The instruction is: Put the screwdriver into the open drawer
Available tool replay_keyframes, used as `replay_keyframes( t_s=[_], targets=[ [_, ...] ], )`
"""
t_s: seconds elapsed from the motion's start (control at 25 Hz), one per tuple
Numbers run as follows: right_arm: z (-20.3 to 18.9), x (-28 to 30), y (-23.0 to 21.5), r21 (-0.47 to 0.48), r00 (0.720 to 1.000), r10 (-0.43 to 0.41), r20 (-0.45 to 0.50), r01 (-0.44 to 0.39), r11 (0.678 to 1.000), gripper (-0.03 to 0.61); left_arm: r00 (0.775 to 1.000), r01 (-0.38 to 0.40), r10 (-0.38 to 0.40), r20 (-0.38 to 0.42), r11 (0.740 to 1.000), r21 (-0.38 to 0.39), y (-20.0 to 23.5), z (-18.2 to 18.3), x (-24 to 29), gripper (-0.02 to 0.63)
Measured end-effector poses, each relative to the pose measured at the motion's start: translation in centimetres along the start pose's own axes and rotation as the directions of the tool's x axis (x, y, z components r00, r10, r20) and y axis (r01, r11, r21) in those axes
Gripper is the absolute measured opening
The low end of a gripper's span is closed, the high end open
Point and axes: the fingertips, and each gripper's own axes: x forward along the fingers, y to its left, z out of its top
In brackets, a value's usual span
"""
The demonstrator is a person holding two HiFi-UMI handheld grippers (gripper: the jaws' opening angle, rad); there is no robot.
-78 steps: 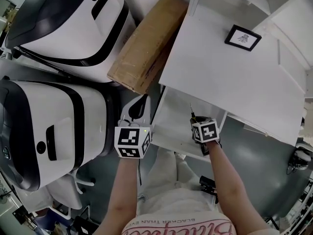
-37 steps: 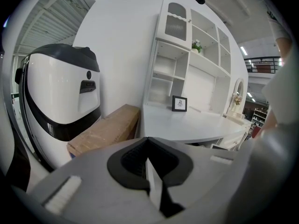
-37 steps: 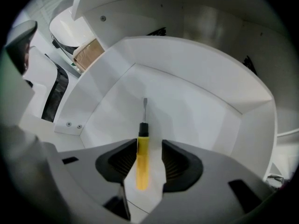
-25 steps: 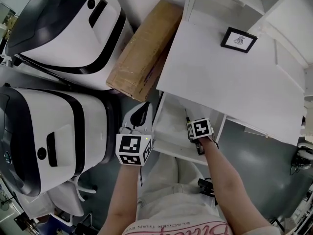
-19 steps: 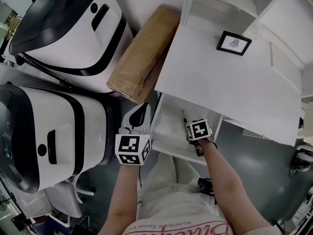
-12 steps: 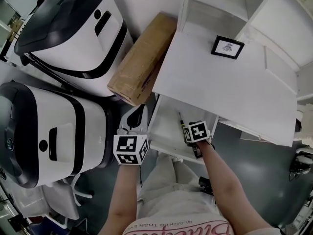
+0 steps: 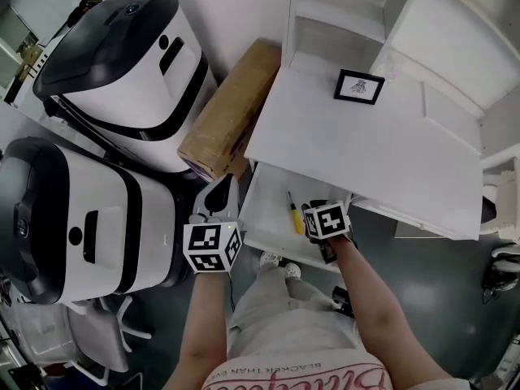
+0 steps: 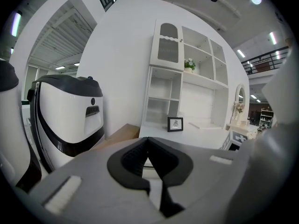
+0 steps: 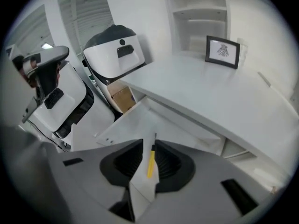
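Note:
The yellow-handled screwdriver (image 7: 292, 213) lies loose on the floor of the open white drawer (image 7: 268, 232) under the desk. My right gripper (image 7: 314, 215) hovers just to its right and above it, pointing steeply down. In the right gripper view the screwdriver (image 9: 150, 161) shows far below through the gap of my right gripper (image 9: 149, 143). Its jaws have just been closing, with nothing between the pads. My left gripper (image 7: 216, 195) hangs left of the drawer's corner. In the left gripper view, my left gripper (image 8: 147, 142) has its tips together and holds nothing.
The white desk top (image 7: 366, 145) carries a small framed picture (image 7: 358, 86), with white shelves (image 7: 337, 15) behind. A cardboard box (image 7: 231, 108) leans left of the desk. Two large white-and-black machines (image 7: 122, 63) (image 7: 73, 218) fill the left side. The person's legs stand below the drawer.
Both grippers have risen. The right gripper has drawn away from the screwdriver, which stays lying in the drawer and now shows whole beside it.

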Motion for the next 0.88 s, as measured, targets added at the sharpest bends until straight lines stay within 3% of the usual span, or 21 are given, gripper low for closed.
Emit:
replay_keyframes(
  t_s=[0.24,0.88],
  targets=[
    [1.9,-2.8,-0.1,-0.028,0.997,-0.018,0.078,0.021,0.999,0.011,0.999,-0.008,0.007,0.039,1.0,0.019,-0.9,1.9,-1.0,0.009],
    [6.2,-9.0,1.5,-0.11,0.969,0.033,0.244,-0.006,0.994,0.008,0.992,0.021,-0.032,0.124,0.996,0.084,-2.9,6.0,-2.5,0.009]
  ],
)
